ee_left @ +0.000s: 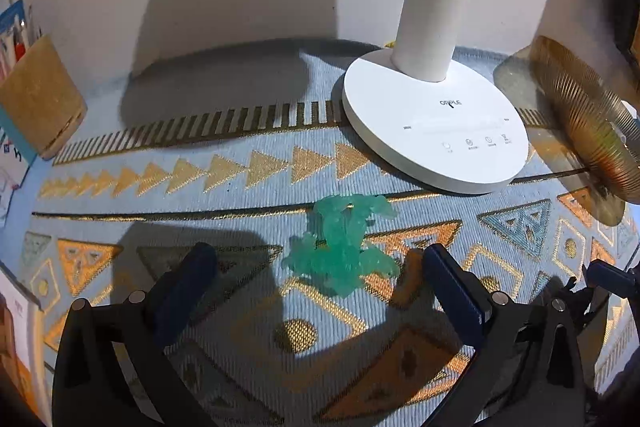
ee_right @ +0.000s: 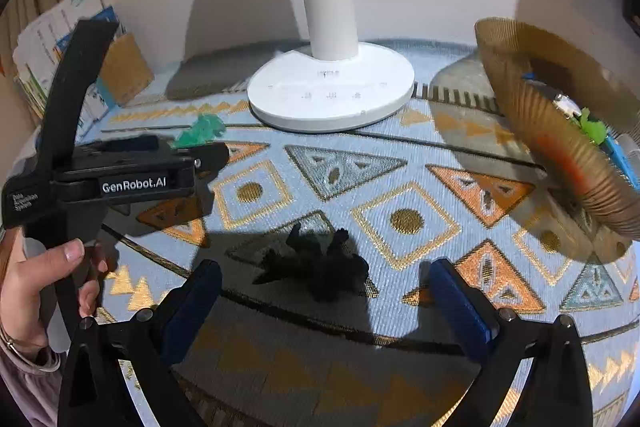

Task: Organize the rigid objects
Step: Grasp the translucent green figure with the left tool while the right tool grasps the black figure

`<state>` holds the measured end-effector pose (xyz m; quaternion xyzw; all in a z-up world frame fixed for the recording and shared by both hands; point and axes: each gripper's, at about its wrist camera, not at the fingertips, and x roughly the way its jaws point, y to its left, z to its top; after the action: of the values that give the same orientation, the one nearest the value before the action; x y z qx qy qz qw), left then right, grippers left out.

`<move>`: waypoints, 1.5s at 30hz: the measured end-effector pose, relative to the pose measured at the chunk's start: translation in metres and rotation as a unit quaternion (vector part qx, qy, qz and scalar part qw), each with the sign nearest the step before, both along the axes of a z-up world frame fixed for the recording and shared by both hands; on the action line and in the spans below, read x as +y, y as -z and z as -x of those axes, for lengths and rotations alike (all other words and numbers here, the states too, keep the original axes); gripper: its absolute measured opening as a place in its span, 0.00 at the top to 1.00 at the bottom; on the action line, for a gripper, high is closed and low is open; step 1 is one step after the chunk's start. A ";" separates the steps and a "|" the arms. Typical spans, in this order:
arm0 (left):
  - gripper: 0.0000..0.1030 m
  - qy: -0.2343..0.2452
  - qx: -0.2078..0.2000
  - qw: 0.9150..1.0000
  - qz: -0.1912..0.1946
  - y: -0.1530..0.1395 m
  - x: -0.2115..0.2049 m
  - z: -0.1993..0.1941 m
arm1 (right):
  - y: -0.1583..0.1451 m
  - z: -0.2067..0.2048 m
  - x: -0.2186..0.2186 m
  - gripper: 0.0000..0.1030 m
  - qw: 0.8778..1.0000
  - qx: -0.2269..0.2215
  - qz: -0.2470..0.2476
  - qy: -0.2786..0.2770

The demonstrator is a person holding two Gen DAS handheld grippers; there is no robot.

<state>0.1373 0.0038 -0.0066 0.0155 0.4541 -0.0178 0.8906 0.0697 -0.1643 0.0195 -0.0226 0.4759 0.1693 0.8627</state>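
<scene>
Blue-and-gold patterned cloth (ee_right: 400,163) covers the desk, where a person works two hand-held grippers among small toys. At the desk's far edge stands a white round-based desk lamp (ee_left: 434,123); toward the far right corner a ribbed gold paper bowl (ee_right: 560,163) sits tilted and already holds a small green toy and other bits, apparently the collecting place. A tan cork-like pen holder (ee_left: 40,95) occupies the far left corner.

A translucent green plastic figurine (ee_left: 340,247) lies on the cloth just beyond the left gripper (ee_left: 316,287), roughly centred between its blue-padded fingers (ee_left: 452,291), which stand wide apart and hold nothing. A black plastic figurine (ee_right: 316,267) lies near the desk's front edge, just ahead of the right gripper (ee_right: 320,303), also centred, with fingers spread wide and empty; a hand (ee_right: 44,279) grips the left tool's handle.

Each grasp looks to be approaching. Doing it well likely means advancing until the pads flank the toy's body, not its thin limbs, and staying low to the cloth before squeezing.
</scene>
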 end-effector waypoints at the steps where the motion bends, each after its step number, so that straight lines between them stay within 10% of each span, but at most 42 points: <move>1: 0.00 0.000 0.000 1.000 0.003 0.000 0.001 0.000 | 0.000 0.000 0.002 0.04 1.000 -0.002 0.007 -0.001; 9: 0.01 0.001 0.000 1.000 0.003 -0.001 0.000 0.000 | -0.001 0.004 0.012 0.26 0.999 -0.017 0.027 -0.021; 12: 0.60 0.036 -0.029 0.998 0.035 -0.009 0.001 0.007 | -0.005 0.006 -0.001 0.52 1.000 -0.020 -0.009 -0.011; 18: 0.60 0.048 -0.040 0.997 0.044 -0.013 0.000 0.013 | -0.008 0.008 -0.019 0.52 0.996 -0.015 -0.090 -0.014; 32: 0.73 0.074 -0.065 0.995 -0.001 -0.022 -0.020 0.019 | -0.014 0.018 -0.009 0.52 0.995 -0.035 -0.085 -0.039; 35: 0.68 0.069 -0.060 0.996 0.010 -0.019 -0.015 0.018 | -0.010 0.013 -0.010 0.52 0.995 -0.024 -0.090 -0.037; 37: 0.43 0.058 -0.047 0.997 0.006 -0.016 -0.013 0.014 | -0.008 0.012 -0.011 0.52 0.995 -0.017 -0.091 -0.034; 41: 0.40 0.067 -0.020 0.997 0.009 -0.008 -0.016 0.009 | -0.005 0.010 -0.012 0.52 0.995 -0.007 -0.091 -0.029; 43: 0.64 0.073 -0.023 0.997 0.013 -0.009 -0.016 0.011 | -0.003 0.009 -0.012 0.52 0.995 -0.004 -0.090 -0.029; 45: 0.65 0.076 -0.026 0.997 0.014 -0.010 -0.017 0.012 | -0.003 0.011 -0.011 0.52 0.996 -0.003 -0.084 -0.028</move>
<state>0.1255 -0.0133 0.0032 0.0375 0.4280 -0.0914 0.8984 0.0589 -0.1751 0.0223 0.0367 0.4566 0.2326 0.8579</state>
